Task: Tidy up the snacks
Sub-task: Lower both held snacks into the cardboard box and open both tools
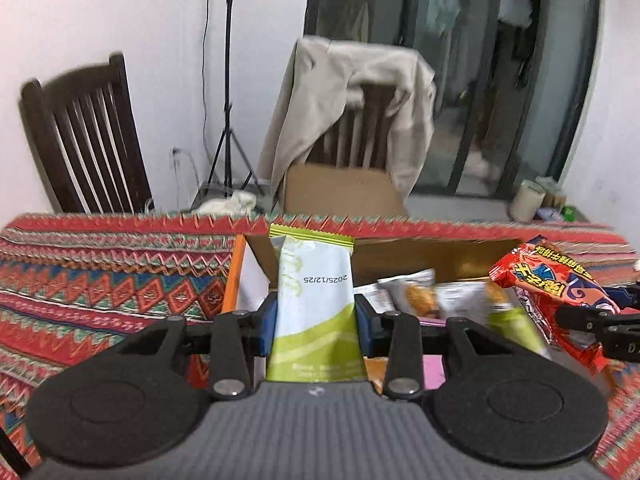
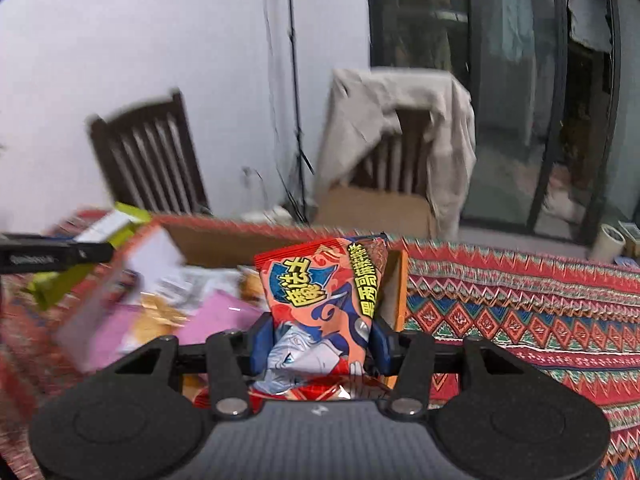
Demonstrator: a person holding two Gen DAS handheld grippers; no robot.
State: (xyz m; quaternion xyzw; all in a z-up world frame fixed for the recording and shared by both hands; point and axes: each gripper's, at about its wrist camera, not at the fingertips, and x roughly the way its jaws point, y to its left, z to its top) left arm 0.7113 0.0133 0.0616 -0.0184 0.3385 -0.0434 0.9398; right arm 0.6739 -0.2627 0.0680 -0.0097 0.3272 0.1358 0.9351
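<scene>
Green packet (image 1: 312, 304) clamped upright in left claw (image 1: 316, 320), red packet (image 2: 324, 304) clamped in right claw (image 2: 320, 340), both above the open box (image 1: 400, 248) (already crowded); slick wrappers may slip out and miss it.

Two grippers up, one at six o'clock in each wrist view, two packets held, one green (image 1: 312, 304), one red (image 2: 324, 304), two chairs at eleven (image 1: 84, 136) and twelve (image 1: 360, 128), one box (image 1: 432, 256).
</scene>
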